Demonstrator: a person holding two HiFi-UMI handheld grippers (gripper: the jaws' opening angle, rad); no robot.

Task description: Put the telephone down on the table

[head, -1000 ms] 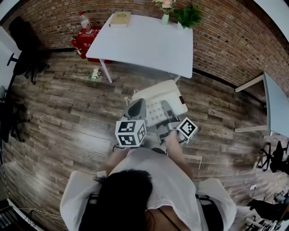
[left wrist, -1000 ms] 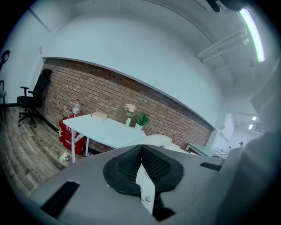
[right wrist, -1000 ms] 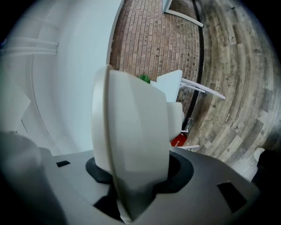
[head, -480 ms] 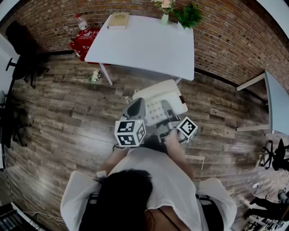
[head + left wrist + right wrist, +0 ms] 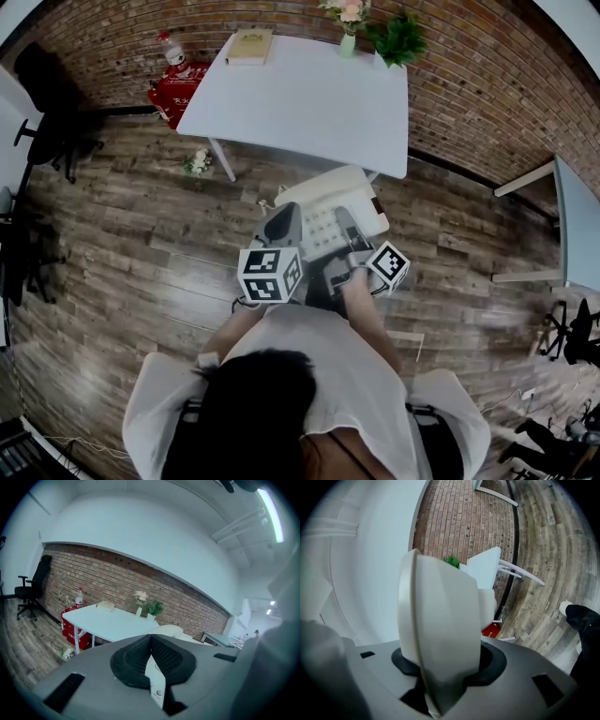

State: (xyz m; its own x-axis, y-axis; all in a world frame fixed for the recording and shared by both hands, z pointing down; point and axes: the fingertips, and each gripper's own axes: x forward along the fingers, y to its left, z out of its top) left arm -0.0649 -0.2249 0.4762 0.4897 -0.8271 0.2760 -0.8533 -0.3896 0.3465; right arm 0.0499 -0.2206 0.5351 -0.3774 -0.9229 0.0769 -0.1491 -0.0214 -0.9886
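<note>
Cream telephone (image 5: 337,202), rounded casing, keypad facing up.

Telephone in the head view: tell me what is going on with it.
A person holds the cream telephone up between both grippers: the left gripper pinches a thin edge, the right gripper clamps its thick body. It hangs over the wooden floor, short of the white table, not yet set down.

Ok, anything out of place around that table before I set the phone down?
One thing: a small bunch of flowers lies on the wooden floor beside a leg of the table, as if dropped. The book, vase and plant on top sit tidily along the far edge.
</note>
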